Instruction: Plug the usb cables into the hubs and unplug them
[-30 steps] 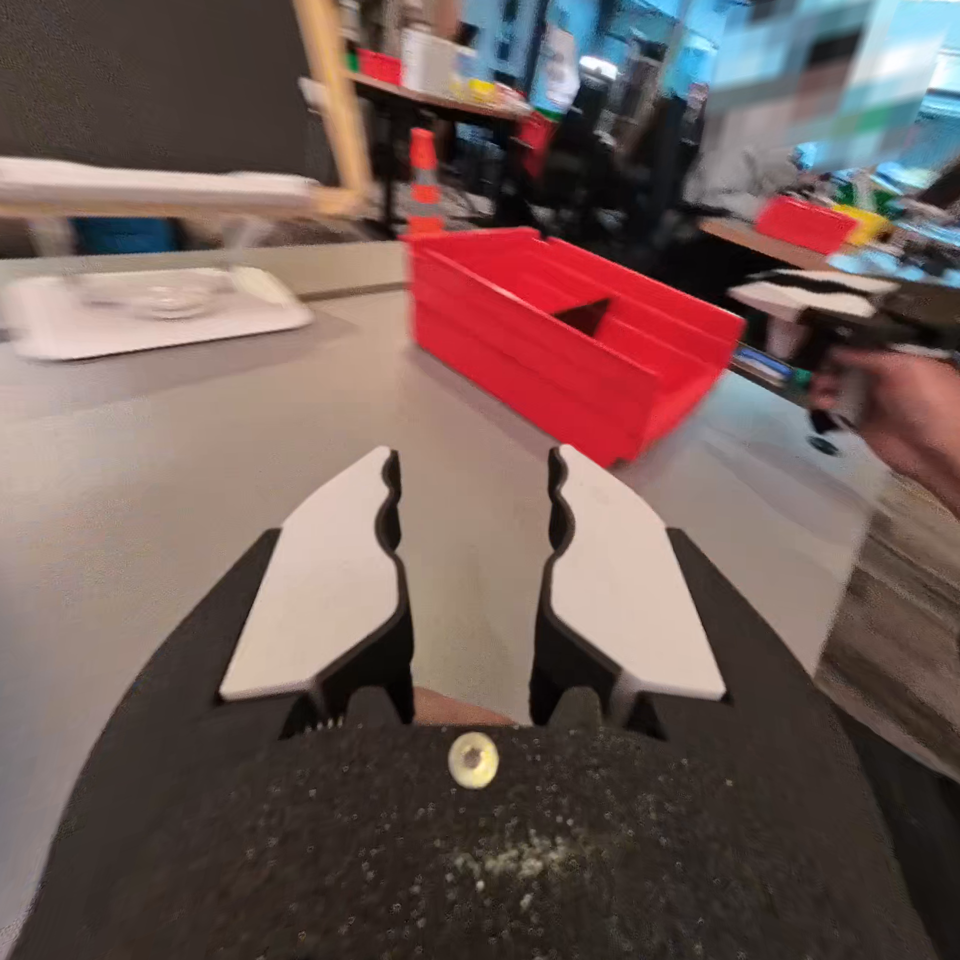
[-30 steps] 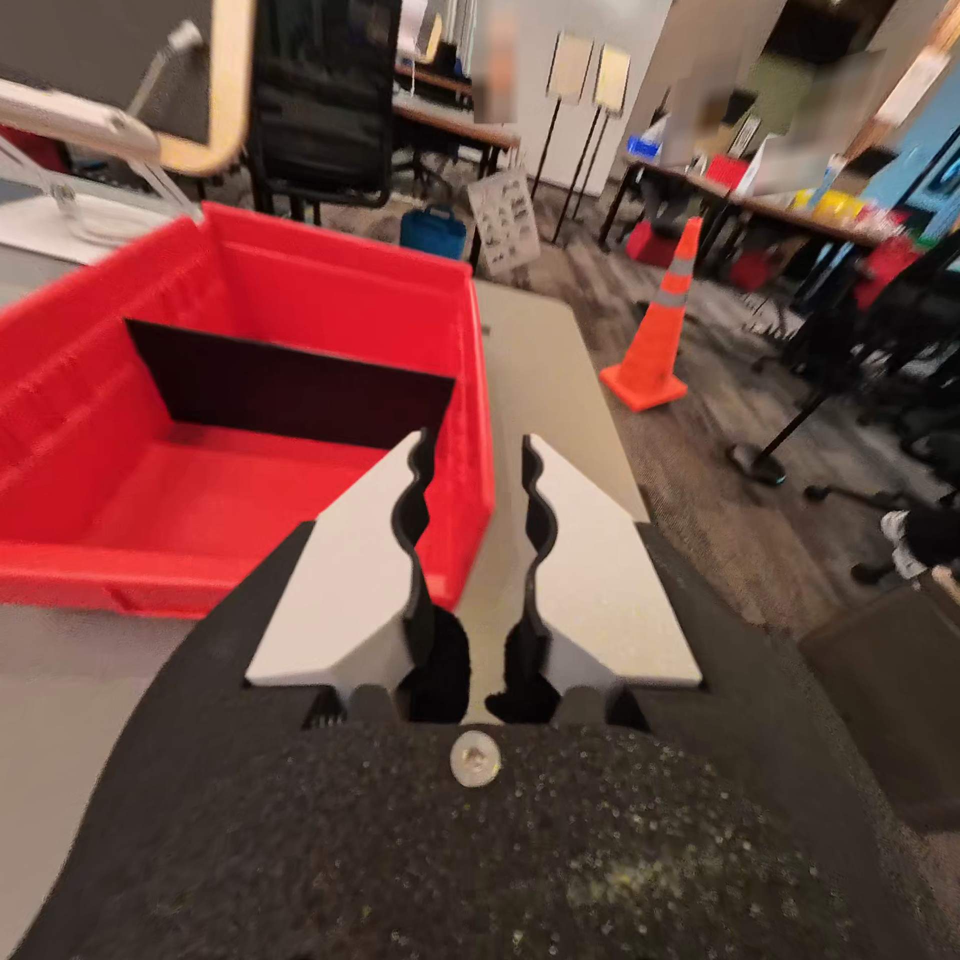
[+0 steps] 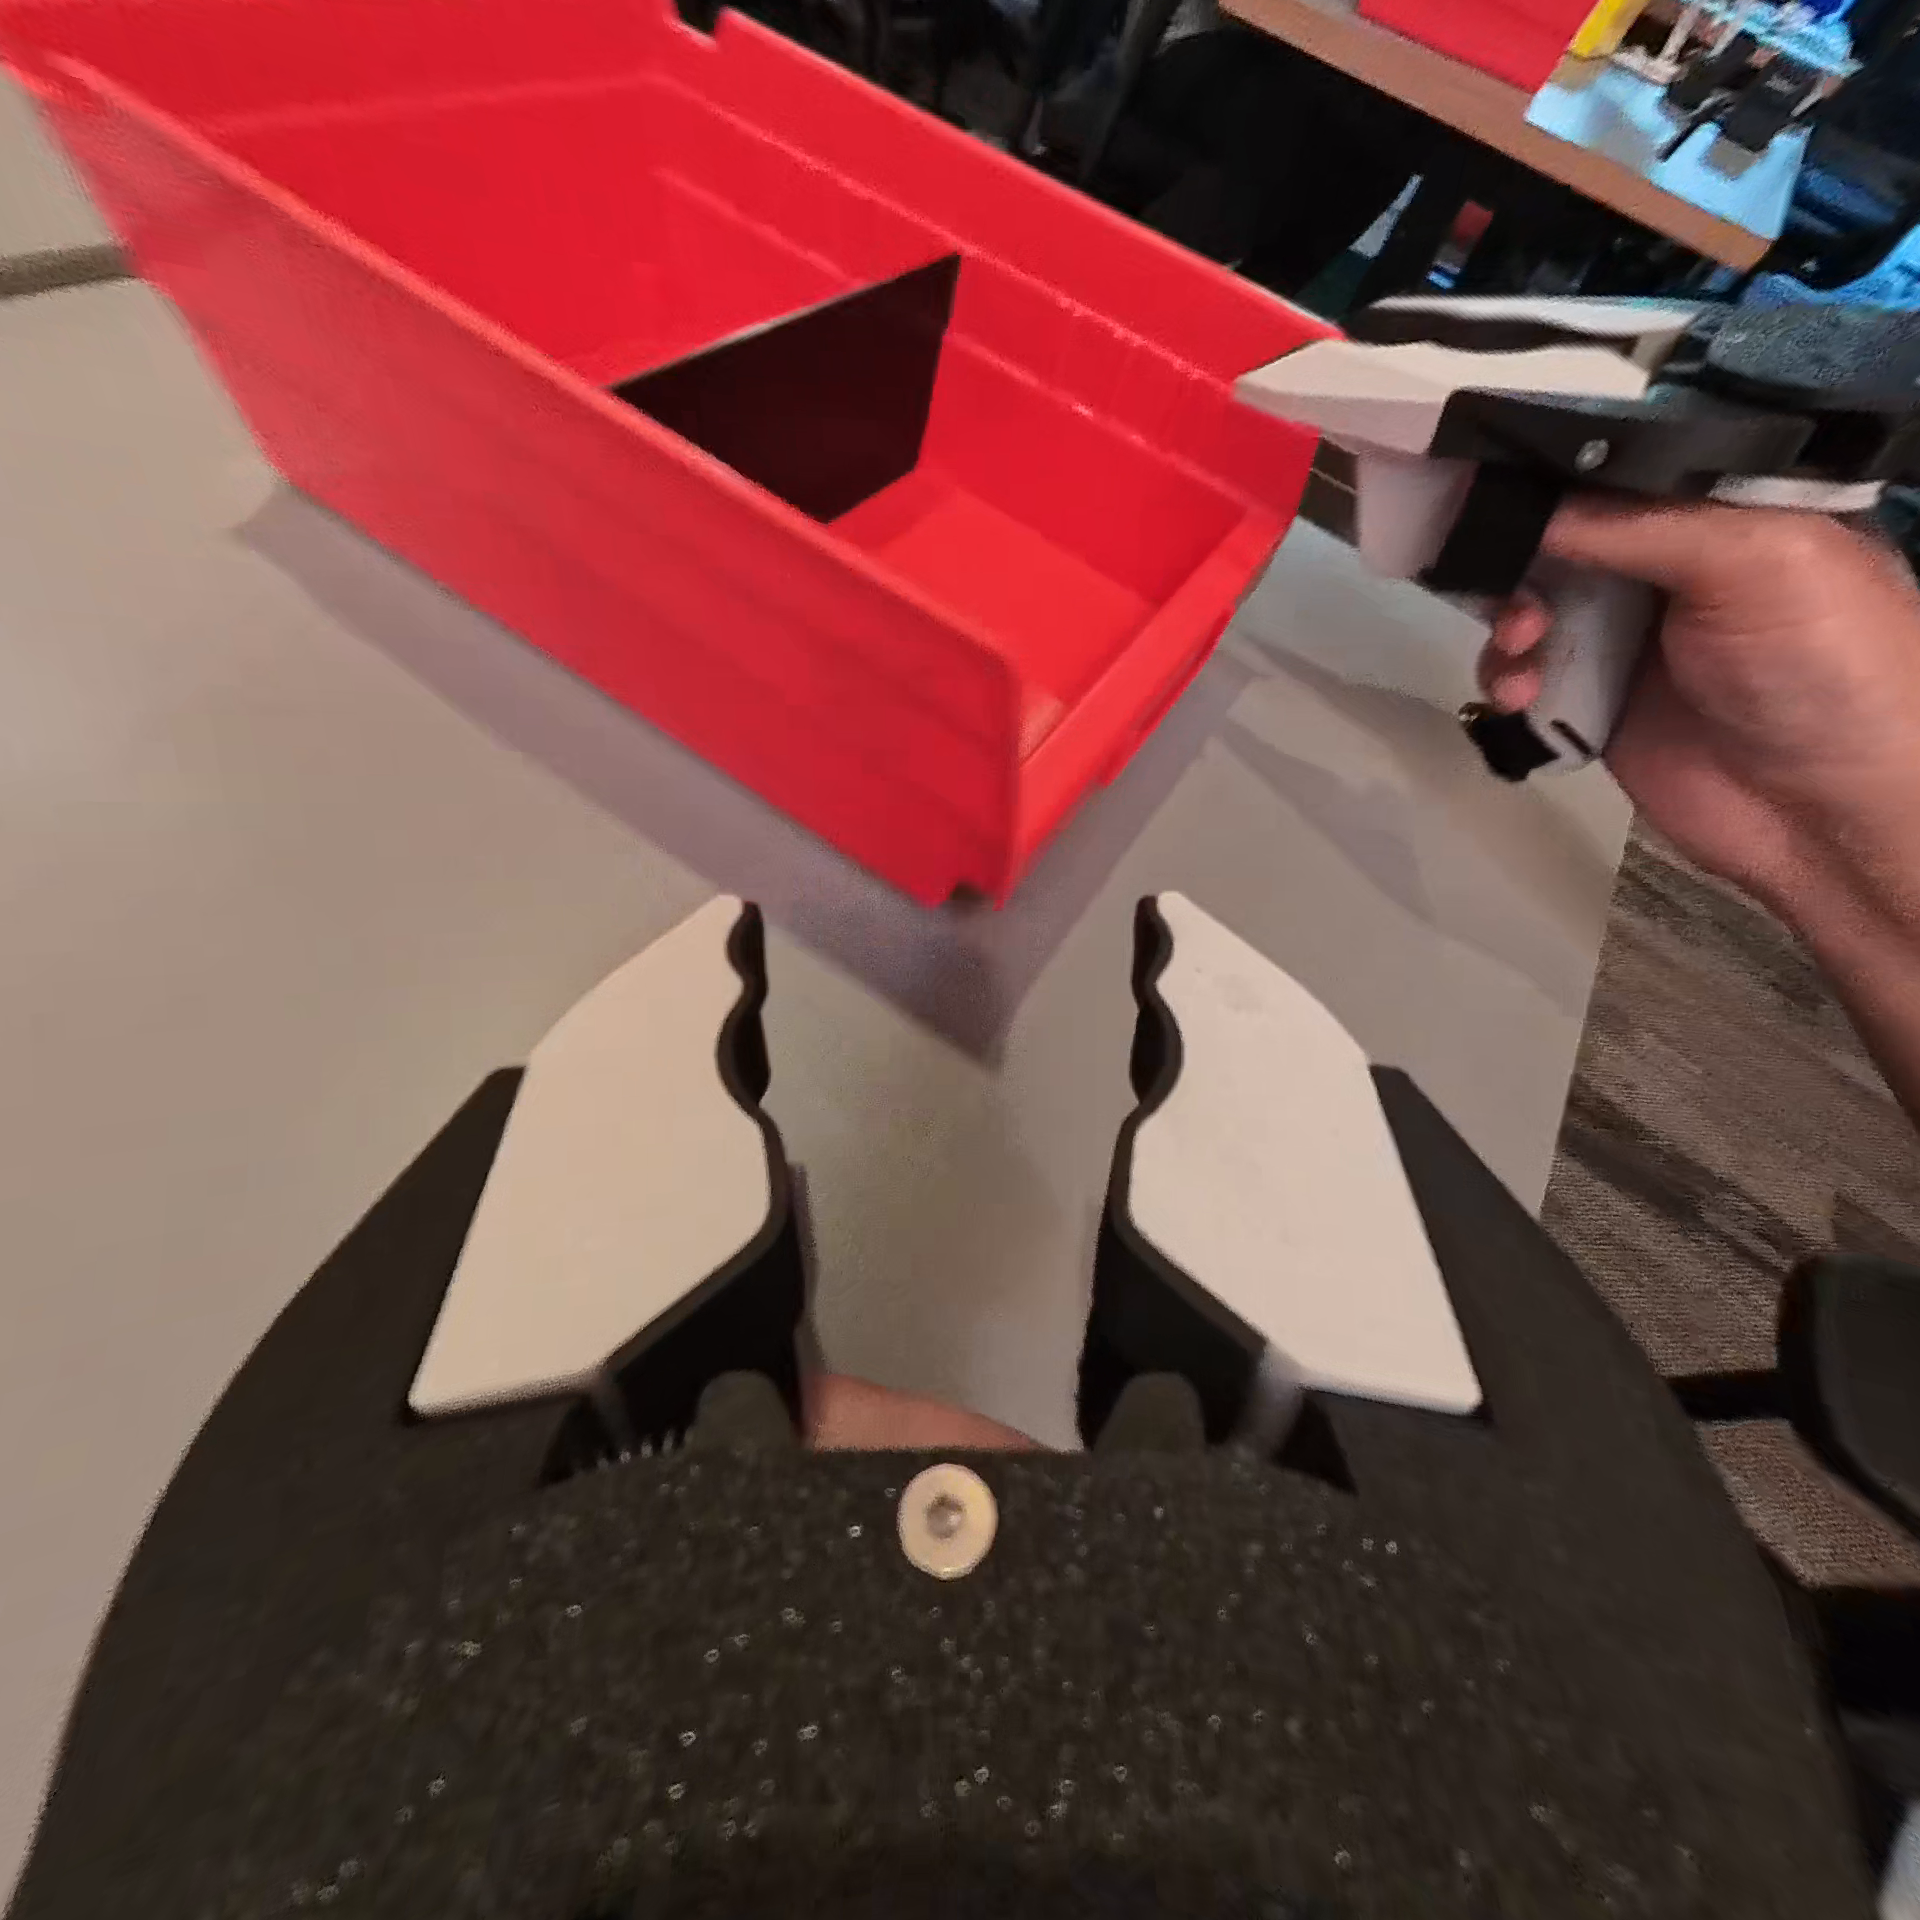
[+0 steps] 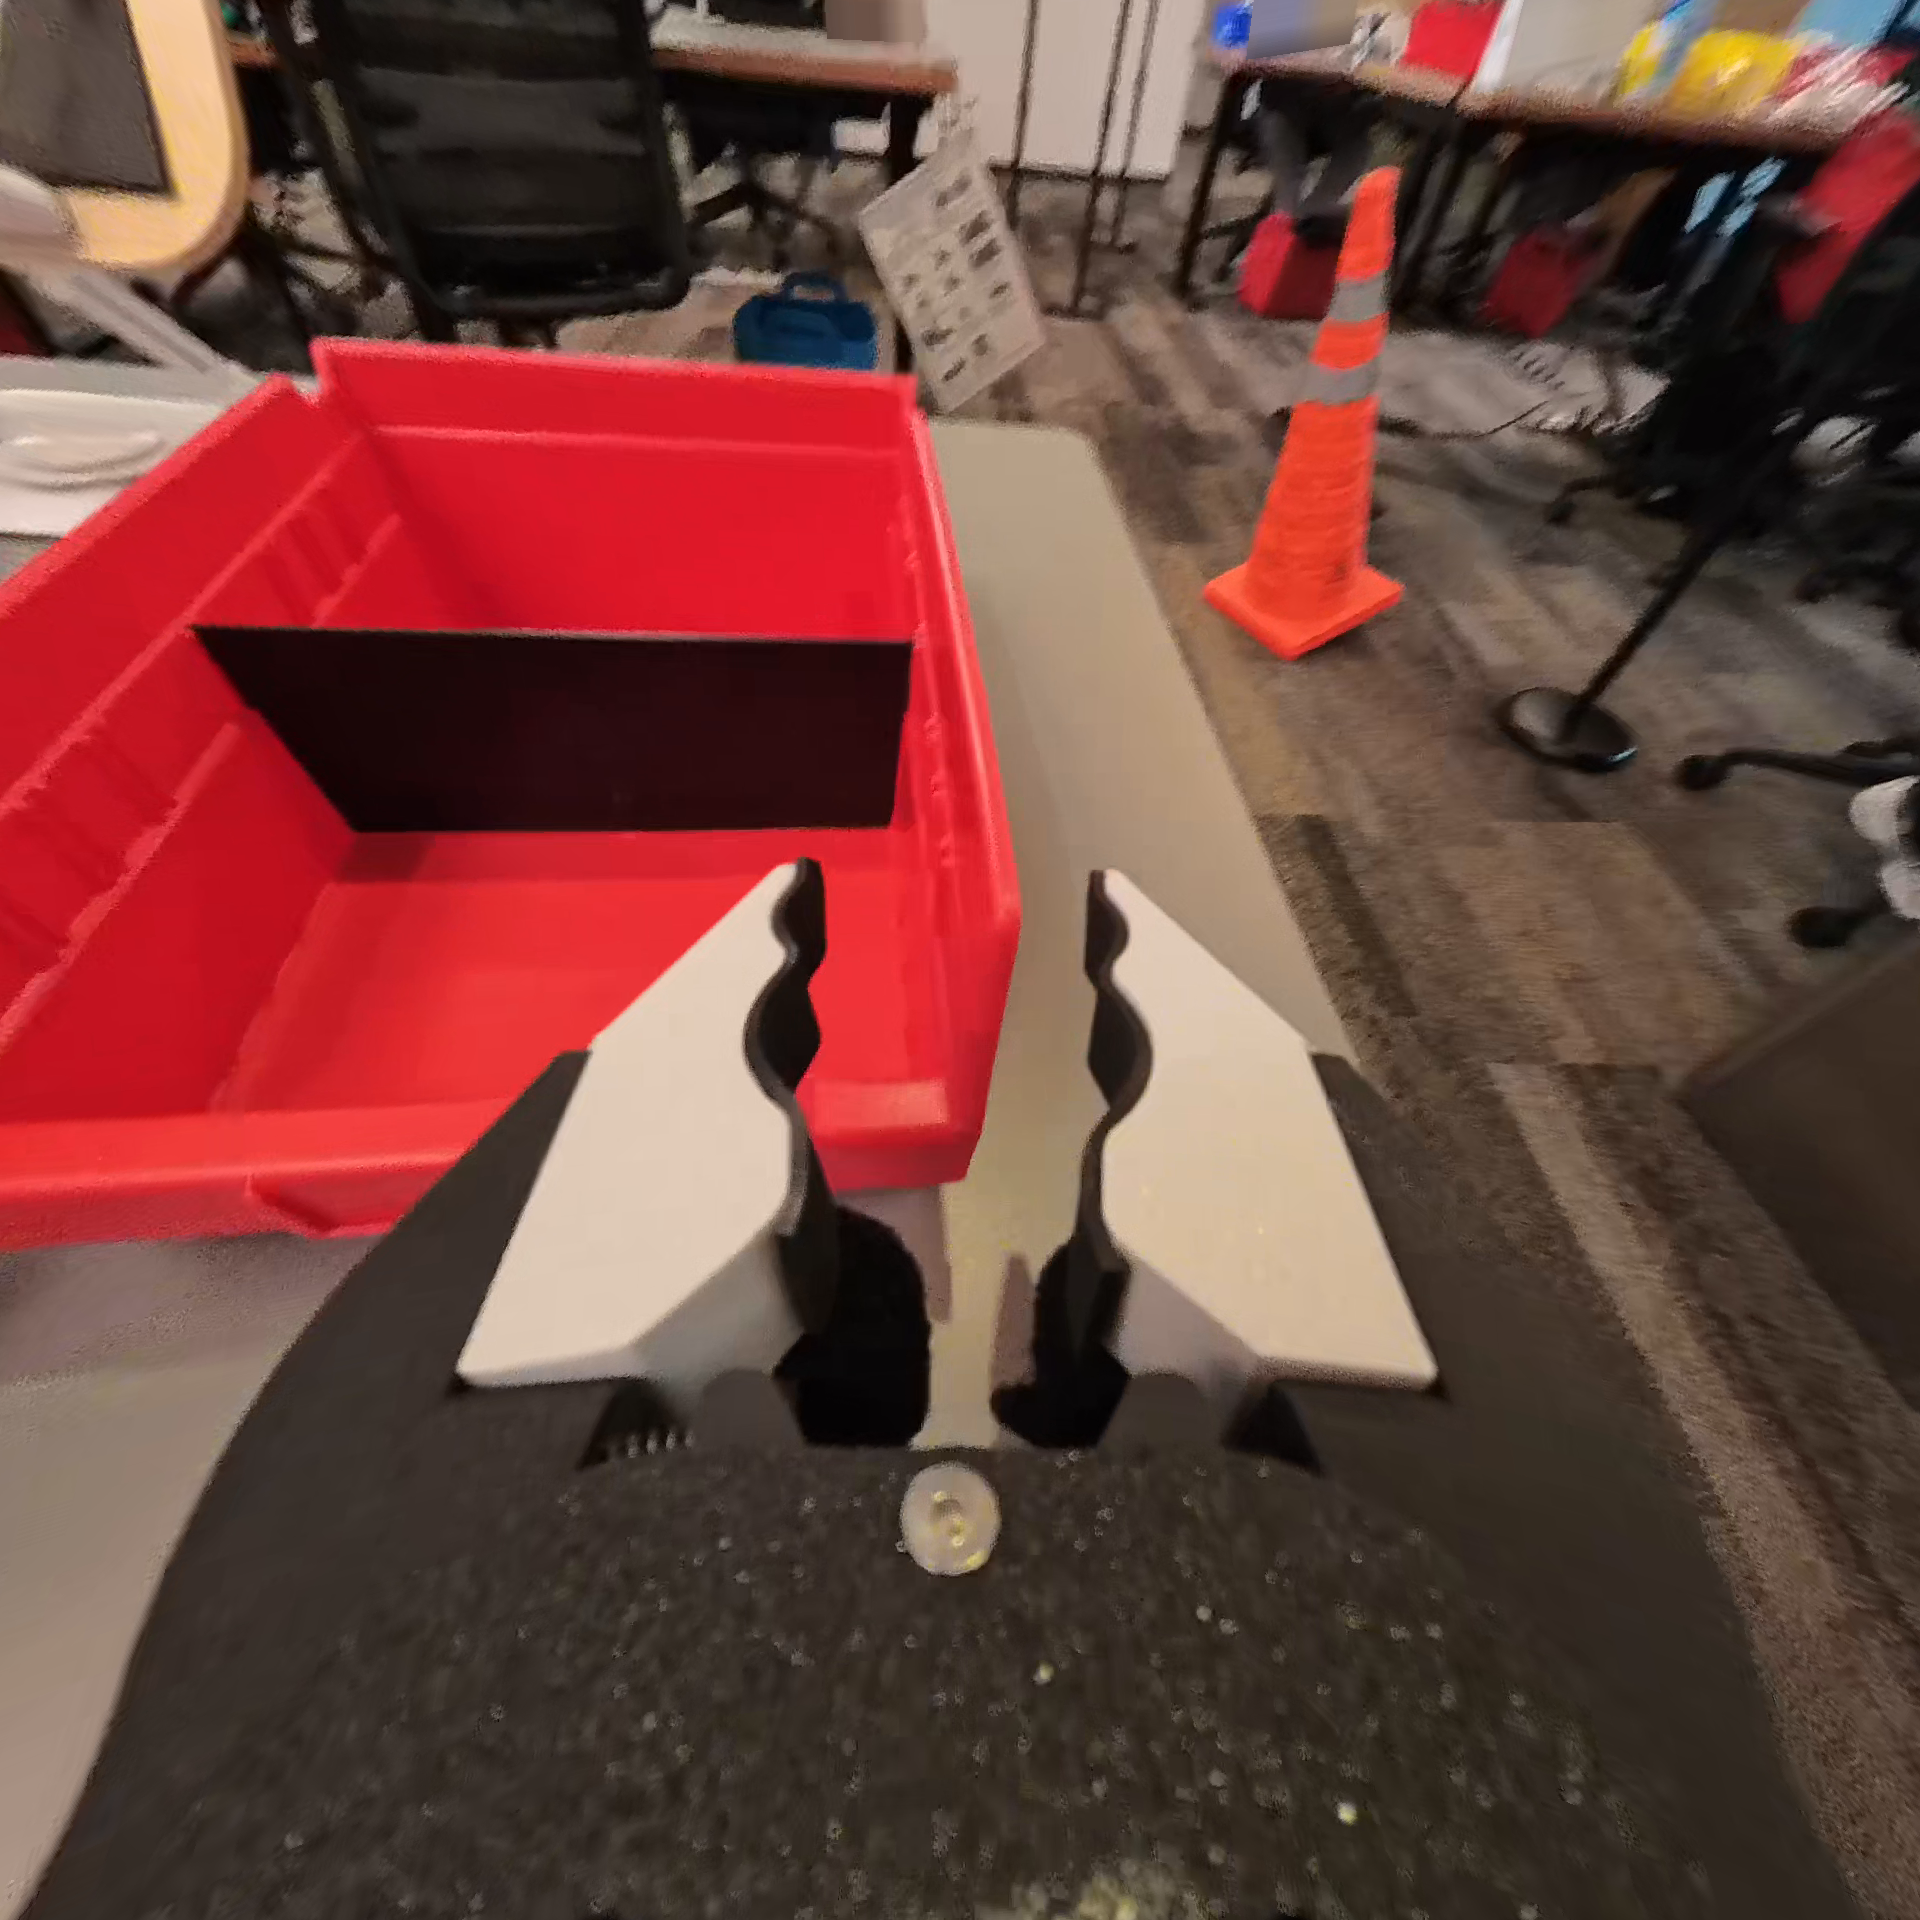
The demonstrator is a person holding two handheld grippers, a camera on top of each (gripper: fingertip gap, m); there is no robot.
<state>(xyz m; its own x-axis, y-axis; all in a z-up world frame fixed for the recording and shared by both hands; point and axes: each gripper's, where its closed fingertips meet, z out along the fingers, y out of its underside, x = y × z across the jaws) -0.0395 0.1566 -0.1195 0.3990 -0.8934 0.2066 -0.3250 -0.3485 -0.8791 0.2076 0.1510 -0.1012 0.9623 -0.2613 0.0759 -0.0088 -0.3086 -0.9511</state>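
Note:
No usb cable or hub shows in either view. A red plastic bin (image 3: 644, 582) with a black divider (image 3: 821, 384) stands on the grey table; the parts of it that show look empty. My left gripper (image 3: 948, 914) is open and empty, just short of the bin's near corner. My right gripper (image 4: 954, 878) is open and empty, over the bin's near right corner (image 4: 935, 1039). The right gripper also shows in the left wrist view (image 3: 1288, 390), held by a hand (image 3: 1766, 707) at the bin's far right end.
The grey table (image 3: 260, 935) ends close to the right of the bin (image 4: 1091, 727), with carpet floor beyond. An orange traffic cone (image 4: 1330, 457) stands on the floor. Chairs and other tables stand farther back. A white tray (image 4: 73, 447) lies left of the bin.
Both grippers have moved closer to the bin and tilted down toward it. Both jaws have opened wider. The right gripper now reaches the bin's end.

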